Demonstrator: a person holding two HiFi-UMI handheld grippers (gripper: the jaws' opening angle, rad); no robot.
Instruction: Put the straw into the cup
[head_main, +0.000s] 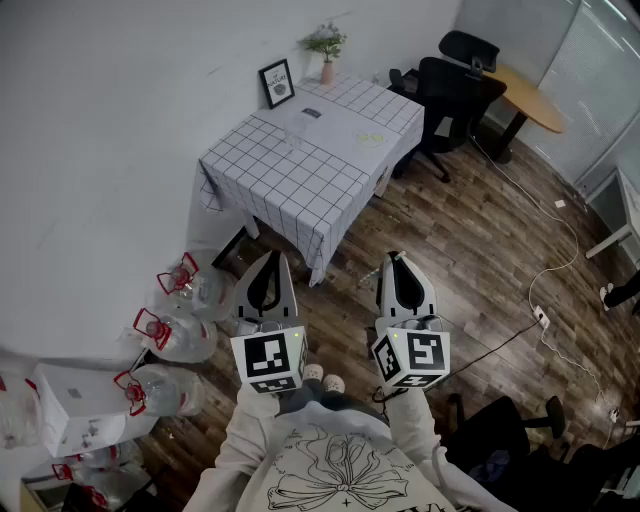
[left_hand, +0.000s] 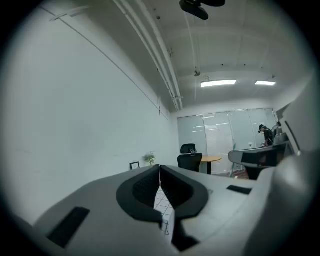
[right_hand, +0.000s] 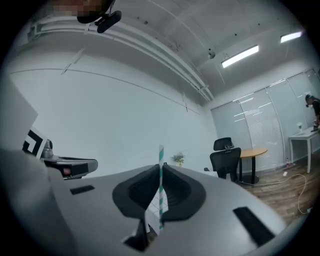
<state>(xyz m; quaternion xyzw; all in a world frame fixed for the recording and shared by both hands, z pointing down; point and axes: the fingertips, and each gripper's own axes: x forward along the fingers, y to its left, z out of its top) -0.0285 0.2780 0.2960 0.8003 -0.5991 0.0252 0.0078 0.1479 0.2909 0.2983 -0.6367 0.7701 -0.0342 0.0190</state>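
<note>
Straw (right_hand: 160, 187) upright in level right tongs (right_hand: 160, 166)

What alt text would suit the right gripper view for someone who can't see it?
A green-and-white striped paper straw stands upright, clamped between the dark fingers of the right gripper. Beyond it are a white wall, a potted plant, a black office chair and a wooden table.

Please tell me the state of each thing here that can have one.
left gripper: fingers shut, nothing between them
right gripper: fingers shut on the straw
straw: held upright, not yet in the cup
cup: standing on the table, far from both grippers
picture frame: upright on the table
</note>
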